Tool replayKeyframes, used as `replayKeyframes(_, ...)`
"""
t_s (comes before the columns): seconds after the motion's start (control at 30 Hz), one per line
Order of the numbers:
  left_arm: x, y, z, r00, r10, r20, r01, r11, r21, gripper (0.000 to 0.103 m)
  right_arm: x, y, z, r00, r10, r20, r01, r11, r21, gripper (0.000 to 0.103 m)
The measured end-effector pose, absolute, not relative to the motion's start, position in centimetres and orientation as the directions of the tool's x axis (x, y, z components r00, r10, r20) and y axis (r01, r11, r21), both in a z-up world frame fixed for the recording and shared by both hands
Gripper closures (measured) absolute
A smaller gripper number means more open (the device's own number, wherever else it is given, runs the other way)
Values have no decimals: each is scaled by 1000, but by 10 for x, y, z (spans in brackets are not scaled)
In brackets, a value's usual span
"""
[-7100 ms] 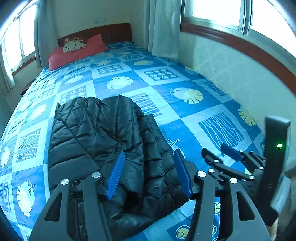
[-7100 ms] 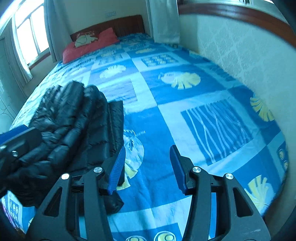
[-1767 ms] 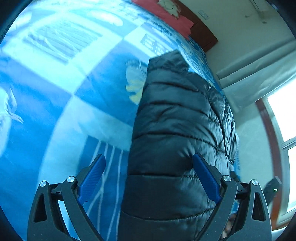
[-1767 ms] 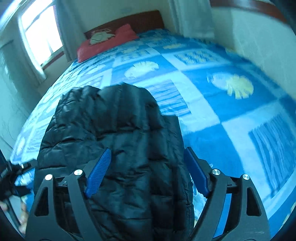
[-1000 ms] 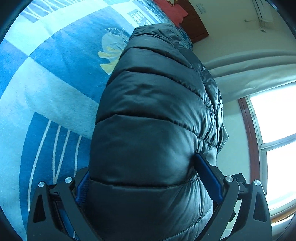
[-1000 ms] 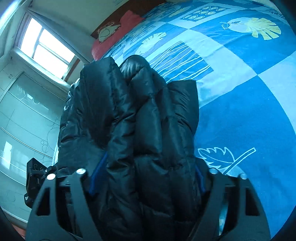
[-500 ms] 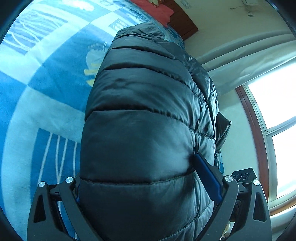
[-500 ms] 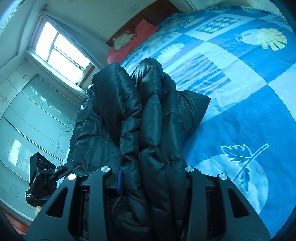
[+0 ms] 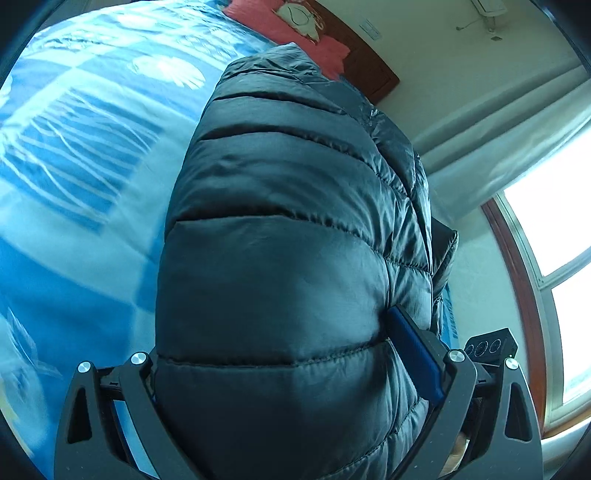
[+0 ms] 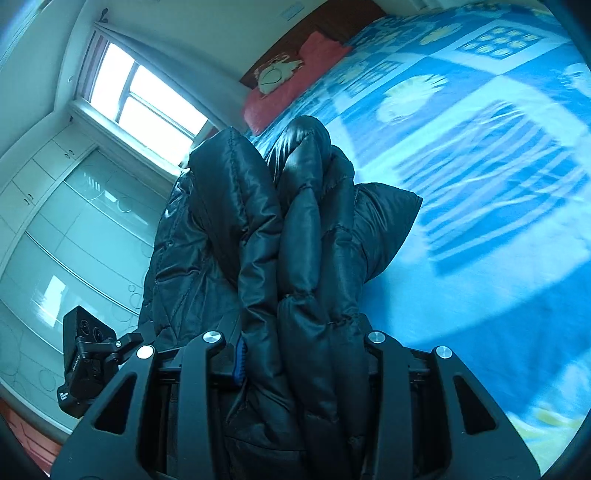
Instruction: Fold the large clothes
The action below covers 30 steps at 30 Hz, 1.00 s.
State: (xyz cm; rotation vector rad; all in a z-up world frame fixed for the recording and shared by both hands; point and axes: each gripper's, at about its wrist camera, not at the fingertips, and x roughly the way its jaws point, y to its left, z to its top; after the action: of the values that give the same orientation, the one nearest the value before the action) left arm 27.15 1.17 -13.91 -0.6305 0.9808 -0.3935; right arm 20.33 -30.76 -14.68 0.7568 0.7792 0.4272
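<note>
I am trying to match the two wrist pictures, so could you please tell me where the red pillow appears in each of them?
Left wrist view: the red pillow lies at the top centre, above the black puffer jacket.
Right wrist view: the red pillow lies at the upper centre, above and behind the jacket.
Shared landmark: the brown wooden headboard sits right behind the pillow in both.

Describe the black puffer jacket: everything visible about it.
The black puffer jacket is shiny, quilted in horizontal padded bands with stitched seams. It is bunched into thick folds and lifted above the blue patterned bedspread. Both grippers clamp it: the left gripper spans a broad padded section, and the right gripper squeezes several gathered layers. One corner juts out sideways.
</note>
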Motion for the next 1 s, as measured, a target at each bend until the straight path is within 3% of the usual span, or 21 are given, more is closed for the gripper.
replayKeyframes(0.67,340,35,-183,481,-502,-719,-46,804,-593,6,261,-261,-181,599,619,-509,-9,640,768,65)
replayKeyframes(1.0,336,58,-183,475,-554,-684,-73,749,-658,7,267,-259,-168,587,591,-553,0,683,730,44)
